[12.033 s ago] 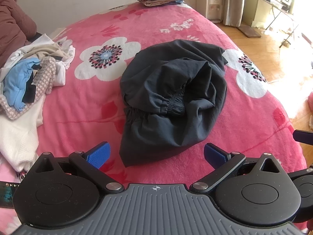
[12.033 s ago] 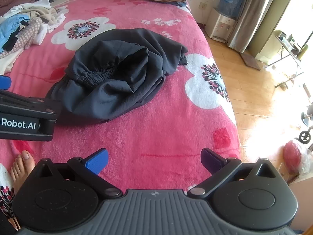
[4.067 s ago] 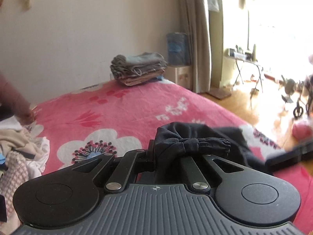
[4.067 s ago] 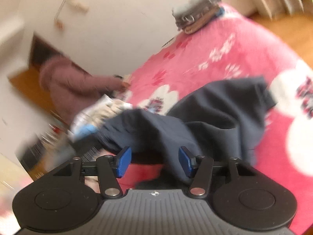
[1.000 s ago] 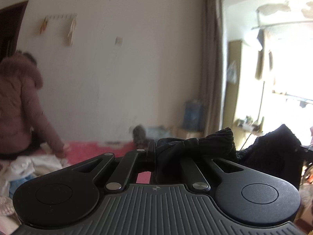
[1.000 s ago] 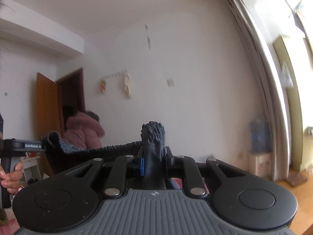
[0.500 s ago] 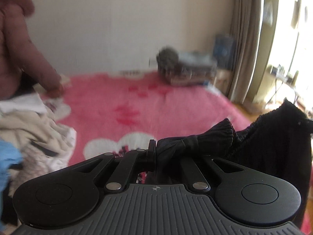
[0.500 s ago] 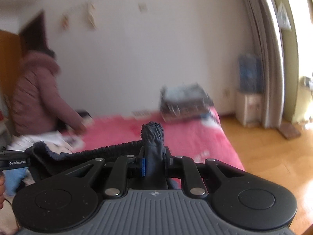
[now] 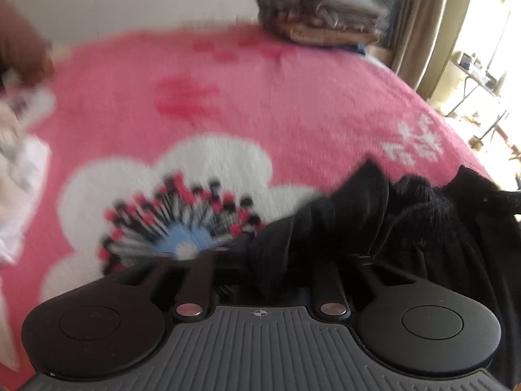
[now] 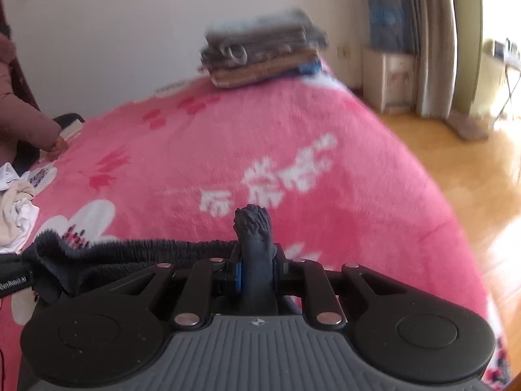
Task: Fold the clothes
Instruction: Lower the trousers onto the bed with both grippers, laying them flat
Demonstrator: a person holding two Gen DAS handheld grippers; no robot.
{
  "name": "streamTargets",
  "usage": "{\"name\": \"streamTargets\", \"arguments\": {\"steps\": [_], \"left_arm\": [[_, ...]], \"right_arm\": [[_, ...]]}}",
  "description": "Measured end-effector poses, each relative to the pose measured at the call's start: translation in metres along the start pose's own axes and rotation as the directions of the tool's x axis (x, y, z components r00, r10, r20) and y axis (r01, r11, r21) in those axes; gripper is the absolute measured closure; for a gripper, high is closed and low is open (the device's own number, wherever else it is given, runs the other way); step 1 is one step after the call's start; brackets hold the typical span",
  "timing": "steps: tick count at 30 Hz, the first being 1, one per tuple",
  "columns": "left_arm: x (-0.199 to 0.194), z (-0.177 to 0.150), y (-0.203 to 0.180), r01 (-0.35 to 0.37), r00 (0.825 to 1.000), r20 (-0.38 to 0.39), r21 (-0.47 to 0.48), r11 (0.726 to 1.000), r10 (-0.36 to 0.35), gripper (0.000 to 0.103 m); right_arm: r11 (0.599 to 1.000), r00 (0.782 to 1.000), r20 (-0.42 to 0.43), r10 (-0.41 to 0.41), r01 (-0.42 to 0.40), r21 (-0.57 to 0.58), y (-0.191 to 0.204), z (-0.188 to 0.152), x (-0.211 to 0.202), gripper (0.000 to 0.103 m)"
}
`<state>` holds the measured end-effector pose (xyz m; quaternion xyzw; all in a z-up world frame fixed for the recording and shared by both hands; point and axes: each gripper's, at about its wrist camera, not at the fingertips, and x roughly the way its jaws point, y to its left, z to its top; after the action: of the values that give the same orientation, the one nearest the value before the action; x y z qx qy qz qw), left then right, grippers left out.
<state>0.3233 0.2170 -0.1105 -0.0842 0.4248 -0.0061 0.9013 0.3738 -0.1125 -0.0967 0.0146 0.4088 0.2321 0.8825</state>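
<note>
My grippers' housings (image 10: 257, 348) are matt black and grey ribbed plastic, with shiny metal pivot pins (image 10: 186, 319). The dark garment (image 9: 407, 228) is matt woven cloth, its waistband (image 10: 156, 249) tightly gathered and rough. The pink blanket (image 10: 293, 137) looks fleecy and soft; the wooden floor (image 10: 482, 176) gleams glossy.

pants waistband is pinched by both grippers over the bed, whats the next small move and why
Probably lower both grippers together so the pants lie flat on the bed: left gripper and right gripper each clamp the waistband, stretched between them.
</note>
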Motion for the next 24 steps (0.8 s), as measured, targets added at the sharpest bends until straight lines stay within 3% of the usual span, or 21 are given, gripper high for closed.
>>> {"name": "streamTargets", "arguments": {"steps": [1, 2, 3, 4, 7, 11, 15, 18, 20, 24], "left_arm": [[0.005, 0.000, 0.004, 0.019, 1.000, -0.023, -0.018, 1.000, -0.019, 0.058], [0.003, 0.000, 0.008, 0.045, 0.999, -0.022, -0.046, 0.998, -0.046, 0.052], [-0.002, 0.000, 0.013, 0.072, 0.997, -0.017, -0.078, 0.994, -0.074, 0.038], [-0.008, 0.000, 0.018, 0.086, 0.996, -0.009, -0.107, 0.991, -0.087, 0.024], [-0.029, -0.002, 0.030, 0.114, 0.993, 0.027, -0.182, 0.977, -0.111, 0.005], [-0.070, -0.009, 0.039, 0.126, 0.991, 0.067, -0.263, 0.956, -0.112, 0.005], [-0.128, -0.024, 0.037, 0.146, 0.985, 0.129, -0.294, 0.944, -0.112, 0.004], [-0.186, -0.053, 0.031, 0.132, 0.982, 0.166, -0.292, 0.947, -0.086, 0.002], [-0.223, -0.073, 0.027, 0.104, 0.984, 0.169, -0.270, 0.957, -0.059, 0.002], [-0.279, -0.121, 0.005, -0.064, 0.983, 0.159, -0.171, 0.983, 0.092, 0.001]], "right_arm": [[1.000, 1.000, -0.013, -0.001, 0.001, 0.015, -0.003, 0.001, 0.006, 0.074], [1.000, 1.000, -0.018, -0.008, 0.008, 0.027, -0.005, 0.003, 0.004, 0.057], [0.999, 1.000, -0.023, -0.016, 0.017, 0.038, -0.007, 0.004, 0.001, 0.046], [0.998, 0.999, -0.027, -0.025, 0.026, 0.049, -0.010, 0.005, -0.002, 0.044], [0.998, 1.000, -0.024, -0.020, 0.021, 0.053, -0.016, 0.007, -0.022, 0.031], [0.996, 1.000, -0.014, 0.025, -0.024, 0.089, -0.029, 0.004, -0.064, 0.028], [0.975, 0.990, 0.011, 0.138, -0.138, 0.176, -0.042, -0.006, -0.120, 0.028], [0.951, 0.973, -0.005, 0.230, -0.224, 0.215, -0.045, -0.019, -0.163, 0.028], [0.935, 0.956, -0.016, 0.292, -0.282, 0.217, -0.042, -0.031, -0.190, 0.028], [0.902, 0.917, -0.040, 0.396, -0.381, 0.203, -0.025, -0.067, -0.229, 0.028]]}}
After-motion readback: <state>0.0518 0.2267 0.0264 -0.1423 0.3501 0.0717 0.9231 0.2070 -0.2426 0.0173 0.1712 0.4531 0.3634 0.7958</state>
